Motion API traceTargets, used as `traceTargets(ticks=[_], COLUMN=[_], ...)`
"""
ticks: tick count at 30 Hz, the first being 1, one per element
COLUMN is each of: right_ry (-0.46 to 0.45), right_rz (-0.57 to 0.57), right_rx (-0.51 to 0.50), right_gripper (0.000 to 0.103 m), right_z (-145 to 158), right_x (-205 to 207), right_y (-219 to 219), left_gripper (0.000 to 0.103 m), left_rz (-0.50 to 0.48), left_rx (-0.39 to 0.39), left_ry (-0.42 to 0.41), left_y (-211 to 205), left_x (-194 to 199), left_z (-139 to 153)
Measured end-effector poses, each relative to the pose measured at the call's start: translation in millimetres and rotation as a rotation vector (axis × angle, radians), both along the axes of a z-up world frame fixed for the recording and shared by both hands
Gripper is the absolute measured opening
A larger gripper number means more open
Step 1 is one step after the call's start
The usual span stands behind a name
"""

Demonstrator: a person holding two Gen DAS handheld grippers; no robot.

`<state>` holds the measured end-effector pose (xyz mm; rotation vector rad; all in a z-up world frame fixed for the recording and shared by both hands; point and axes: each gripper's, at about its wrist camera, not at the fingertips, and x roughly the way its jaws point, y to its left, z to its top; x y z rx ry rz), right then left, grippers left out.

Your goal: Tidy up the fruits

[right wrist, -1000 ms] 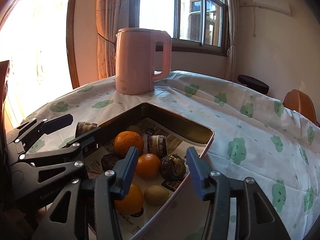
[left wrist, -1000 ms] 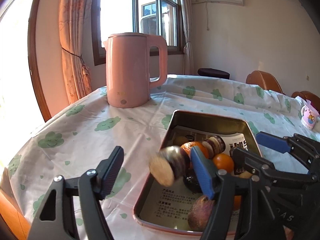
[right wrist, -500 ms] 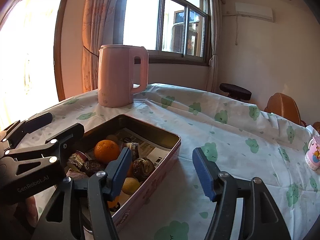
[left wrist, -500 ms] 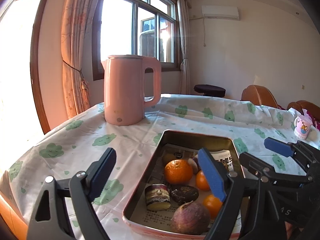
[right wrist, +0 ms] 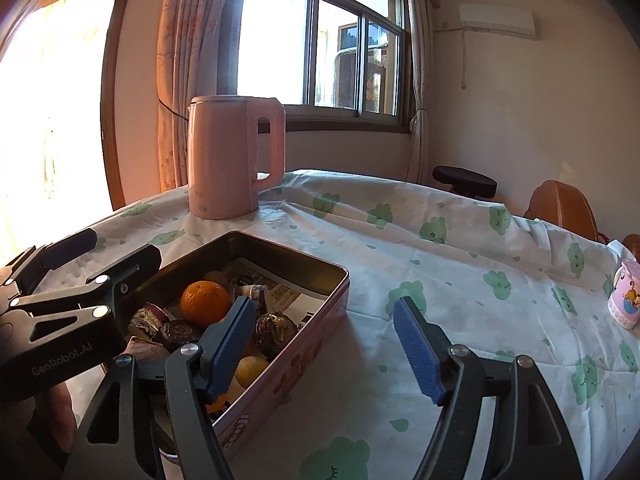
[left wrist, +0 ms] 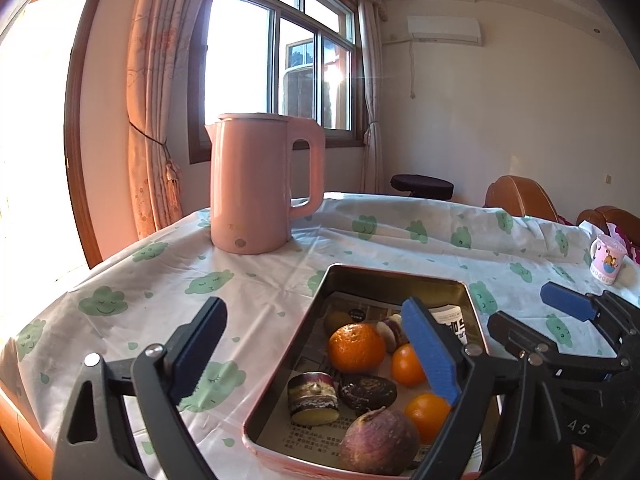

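Fruits [left wrist: 356, 347] lie in the tin [left wrist: 394, 276] on the table. L gripper [left wrist: 316, 344] spread wide, just been opening, nothing btwn; tin under its right finger. R gripper [right wrist: 324, 344] likewise opening, empty, tin's corner at its left finger.

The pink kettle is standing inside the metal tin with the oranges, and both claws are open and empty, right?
Not quite. The pink kettle stands on the tablecloth behind the metal tin, not inside it; the left wrist view shows the gap between them. The rest is right: the oranges lie in the tin, and the left claw and right claw have just been opening, with nothing held.
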<state>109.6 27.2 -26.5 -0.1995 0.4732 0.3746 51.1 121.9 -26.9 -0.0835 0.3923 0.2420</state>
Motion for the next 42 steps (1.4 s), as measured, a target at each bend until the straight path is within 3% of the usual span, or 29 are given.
traceTargets(ticks=[14, 42], right_ry=[-0.022, -0.036], right_rz=[-0.026, -0.068], right_rx=[0.042, 0.061], right_gripper=[0.086, 0.088], right_z=[3.5, 5.0], right_x=[-2.3, -3.2], right_y=[-9.6, -17.5], left_gripper=[0.096, 0.103], left_rz=[0.013, 0.007], left_rx=[0.019, 0.038], left_ry=[-0.012, -0.021], left_y=[-1.6, -2.7], left_x=[-2.5, -5.2], left_z=[0.5, 1.0])
